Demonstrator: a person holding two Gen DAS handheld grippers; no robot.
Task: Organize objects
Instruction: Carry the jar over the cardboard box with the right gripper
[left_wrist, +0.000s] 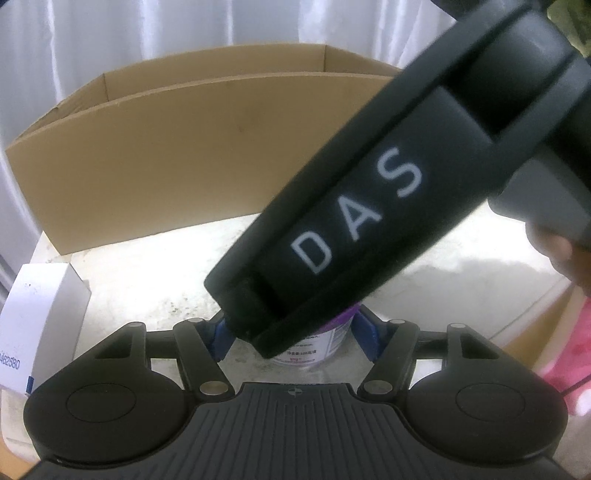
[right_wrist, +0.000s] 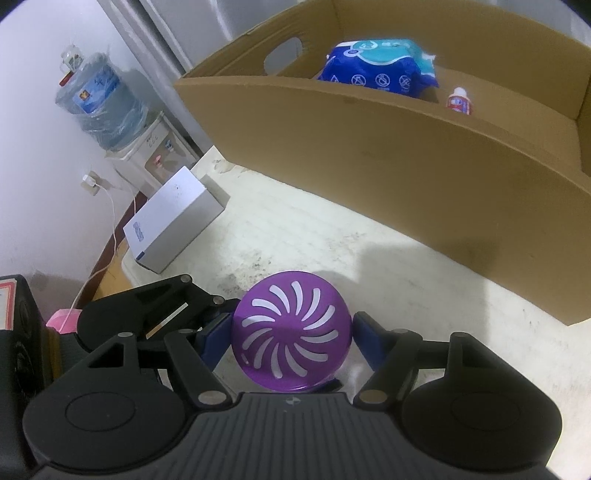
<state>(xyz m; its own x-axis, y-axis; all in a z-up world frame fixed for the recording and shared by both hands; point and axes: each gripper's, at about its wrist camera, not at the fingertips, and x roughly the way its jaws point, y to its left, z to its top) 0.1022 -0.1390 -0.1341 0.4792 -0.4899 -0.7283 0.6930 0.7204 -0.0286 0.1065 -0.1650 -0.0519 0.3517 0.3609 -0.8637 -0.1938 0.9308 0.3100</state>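
Seen from above in the right wrist view, the air freshener (right_wrist: 291, 332) stands upright on the white table (right_wrist: 369, 258), its purple lid cut with swirling slots. It sits in front of the long wall of the cardboard box (right_wrist: 369, 147), with bare tabletop between them. In the left wrist view only part of its white labelled body and a sliver of purple rim show.

The right gripper (right_wrist: 291, 325) straddles it from above with its blue fingers (right_wrist: 365, 339) apart: the left one lies against the lid's edge in the picture, and the right one stands just clear of it, so nothing is clamped. The left gripper (left_wrist: 293, 325) also has the air freshener between its fingers. Its right finger is at the container's side, but the black body of the right gripper, lettered "DAS", crosses in front and hides the other side. I cannot tell whether this pair is pressing on it or only close around it. A person's hand (left_wrist: 565, 258) shows at the right edge, on the right gripper's handle.

Inside the cardboard box lie a blue pack of wipes (right_wrist: 376, 66) and, just beside it, a small upright bottle (right_wrist: 460, 101) with a white cap. A white carton (right_wrist: 173, 221) rests at the table's left edge, well apart from the air freshener. Beyond it a water dispenser (right_wrist: 103, 110) stands against the wall, its bottle wrapped in plastic.
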